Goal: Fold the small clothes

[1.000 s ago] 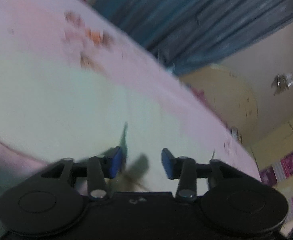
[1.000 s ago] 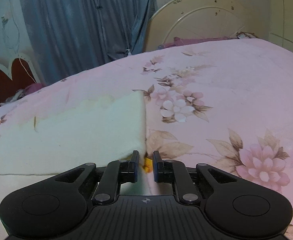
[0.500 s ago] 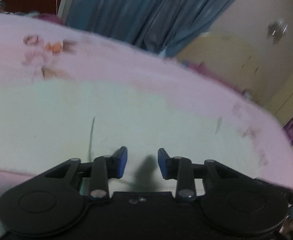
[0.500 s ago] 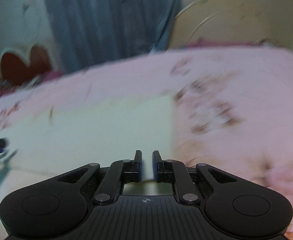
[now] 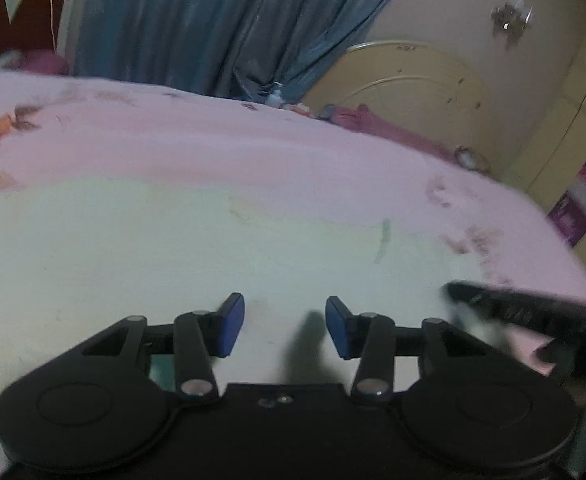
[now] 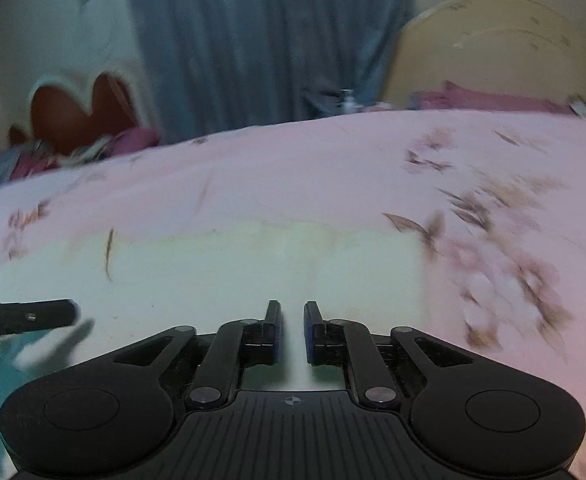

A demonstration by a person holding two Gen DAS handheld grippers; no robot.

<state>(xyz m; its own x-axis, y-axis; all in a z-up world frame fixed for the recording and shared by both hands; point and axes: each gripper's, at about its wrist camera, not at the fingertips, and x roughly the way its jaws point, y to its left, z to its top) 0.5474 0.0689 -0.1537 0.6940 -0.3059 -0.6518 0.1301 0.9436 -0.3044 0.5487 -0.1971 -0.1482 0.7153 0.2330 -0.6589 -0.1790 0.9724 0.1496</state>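
A pale cream folded garment (image 5: 173, 248) lies flat on the pink floral bedspread (image 5: 253, 148). It also shows in the right wrist view (image 6: 253, 272). My left gripper (image 5: 285, 328) is open and empty, hovering over the garment's near part. My right gripper (image 6: 292, 332) has its jaws a narrow gap apart with nothing between them, over the garment's near edge. The right gripper's finger shows at the right of the left wrist view (image 5: 513, 308). The left gripper's finger shows at the left of the right wrist view (image 6: 25, 316).
A blue curtain (image 5: 213, 20) and a cream headboard (image 5: 413, 88) stand behind the bed. A red heart-shaped headboard (image 6: 81, 116) is at the far left. A yellow wardrobe (image 5: 573, 140) stands at the right. Pink bedspread (image 6: 493, 240) extends to the right of the garment.
Both grippers have swung over the garment and come closer together. The right gripper has left the garment's right corner and moved left. The left gripper's view has levelled out.
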